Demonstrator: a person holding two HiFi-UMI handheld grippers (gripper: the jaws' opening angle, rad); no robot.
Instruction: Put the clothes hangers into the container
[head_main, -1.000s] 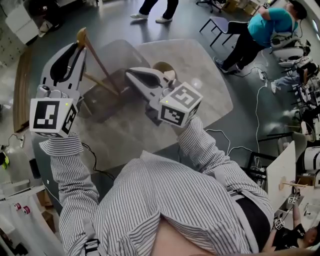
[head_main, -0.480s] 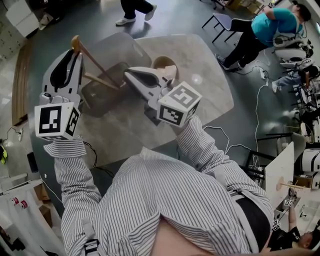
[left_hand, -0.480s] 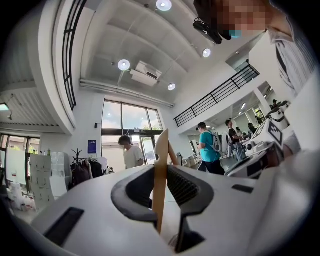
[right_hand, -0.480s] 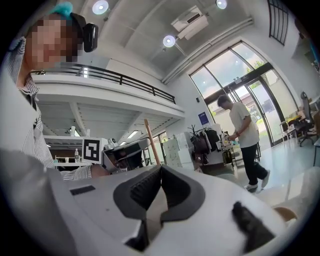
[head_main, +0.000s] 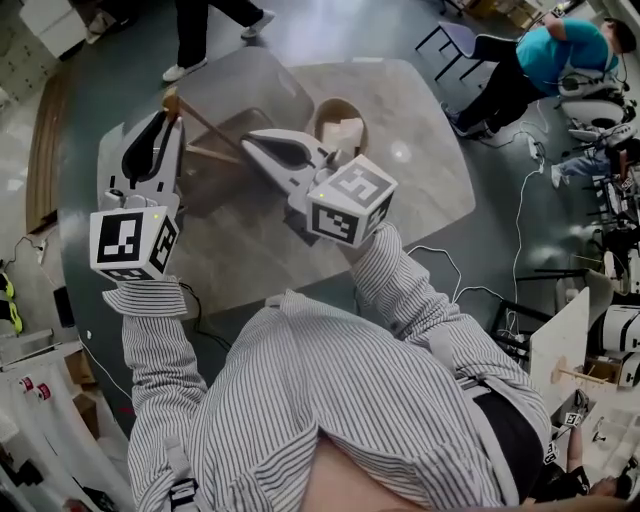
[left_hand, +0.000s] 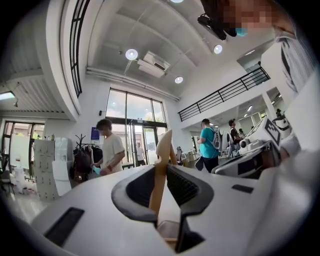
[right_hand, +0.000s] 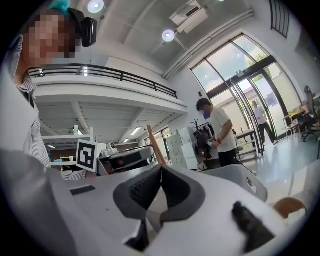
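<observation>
1. Left tool (head_main: 168, 118) and right tool (head_main: 250, 140) have carried the wooden hanger (head_main: 205, 125) lower since earlier
2. Grey counter (head_main: 400, 200) bears the translucent container (head_main: 265, 85)
3. Hanger sits over the container, left tool pinching one end, right tool's tips pinching its bar

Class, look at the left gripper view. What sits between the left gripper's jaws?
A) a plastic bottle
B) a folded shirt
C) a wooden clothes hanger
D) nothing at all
C: the left gripper is closed on a pale wooden clothes hanger, whose arm stands up between the jaws.
</observation>
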